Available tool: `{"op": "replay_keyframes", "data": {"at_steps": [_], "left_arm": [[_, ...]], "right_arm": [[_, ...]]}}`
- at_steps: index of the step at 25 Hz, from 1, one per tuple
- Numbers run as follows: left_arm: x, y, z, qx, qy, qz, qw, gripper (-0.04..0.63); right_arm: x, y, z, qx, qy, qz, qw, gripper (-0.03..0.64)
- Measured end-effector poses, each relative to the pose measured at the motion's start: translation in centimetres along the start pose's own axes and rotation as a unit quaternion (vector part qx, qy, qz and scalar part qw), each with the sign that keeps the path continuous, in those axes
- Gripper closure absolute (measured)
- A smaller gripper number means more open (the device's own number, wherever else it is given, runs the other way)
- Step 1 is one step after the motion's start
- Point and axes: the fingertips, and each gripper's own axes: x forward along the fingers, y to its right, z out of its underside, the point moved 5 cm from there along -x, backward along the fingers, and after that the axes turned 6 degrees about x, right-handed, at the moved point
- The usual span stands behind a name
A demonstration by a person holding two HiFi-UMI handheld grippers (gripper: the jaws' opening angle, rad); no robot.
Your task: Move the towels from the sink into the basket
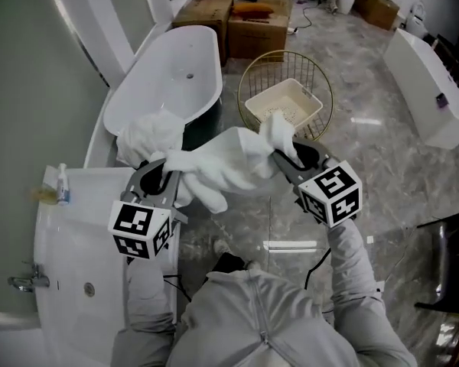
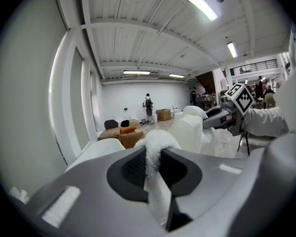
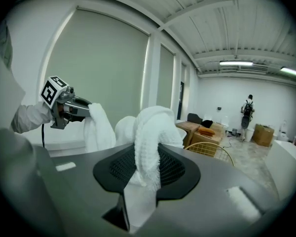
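Transfer step in hand. Towel (image 1: 222,167) clamped at 2 ends, left gripper (image 1: 159,176) and right gripper (image 1: 288,164) each closed tight on it, hanging between sink (image 1: 61,243) and basket (image 1: 322,82). Next: carry over basket rim, lower, release both ends

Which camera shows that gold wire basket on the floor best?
The head view: the whole wire basket shows from above, a cream tub inside it. The right gripper view catches only part of its rim; the left gripper view shows none of it.
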Motion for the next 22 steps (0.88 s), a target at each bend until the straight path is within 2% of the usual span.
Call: {"op": "replay_keyframes", "data": {"at_steps": [5, 11, 17, 22], "left_arm": [[7.8, 2.6, -2.0, 0.017, 0.014, 0.076, 0.9969, 0.5], [17.3, 4.8, -4.2, 0.03, 0.026, 0.153, 0.9874, 0.5], [26.0, 5.2, -6.2, 0.036, 0.039, 0.207, 0.977, 0.5], [31.6, 4.5, -7.5, 0.038, 0.038, 0.227, 0.9724, 0.5]], "right_arm": [[-2.4, 5.5, 1.8, 0.032, -0.007, 0.073, 0.997, 0.508], [-3.5, 12.6, 3.4, 0.063, -0.025, 0.147, 0.987, 0.508], [-2.2, 19.3, 2.9, 0.084, -0.03, 0.209, 0.974, 0.508], [0.4, 23.5, 1.0, 0.087, -0.024, 0.237, 0.967, 0.508]]}}
